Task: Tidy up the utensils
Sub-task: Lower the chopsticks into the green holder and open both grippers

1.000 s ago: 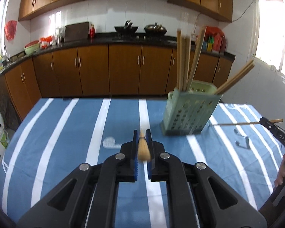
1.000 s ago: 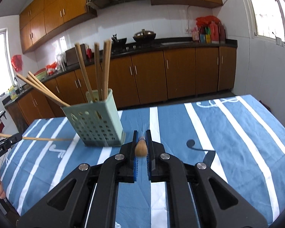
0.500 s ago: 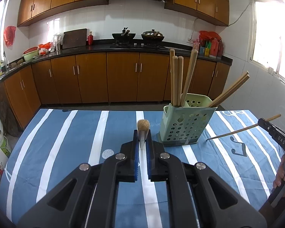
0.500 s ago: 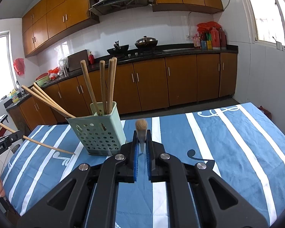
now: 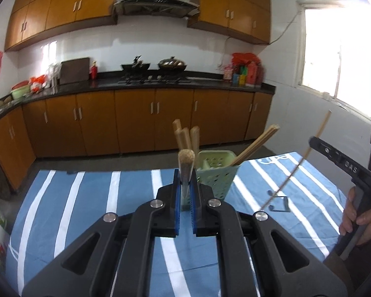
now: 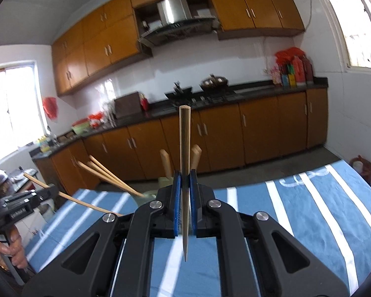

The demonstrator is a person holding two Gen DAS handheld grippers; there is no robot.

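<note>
Chopstick point(image 5: 185, 170) clamped upright in left fingers point(image 5: 185, 193), just before holder point(image 5: 216, 170) on bench point(image 5: 86, 198); another chopstick point(image 6: 184, 173) pinched mid-shaft by right fingers point(image 6: 184, 193). Likely light, stiff, smooth, prone to swivel; best held near middle, firmly.

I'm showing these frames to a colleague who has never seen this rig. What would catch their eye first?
Most likely the chopstick standing upright between the right gripper fingers, dead centre of the right wrist view. Next, the left gripper clamps another chopstick the same way, just in front of the pale green holder already bristling with chopsticks on the blue striped tablecloth.
</note>
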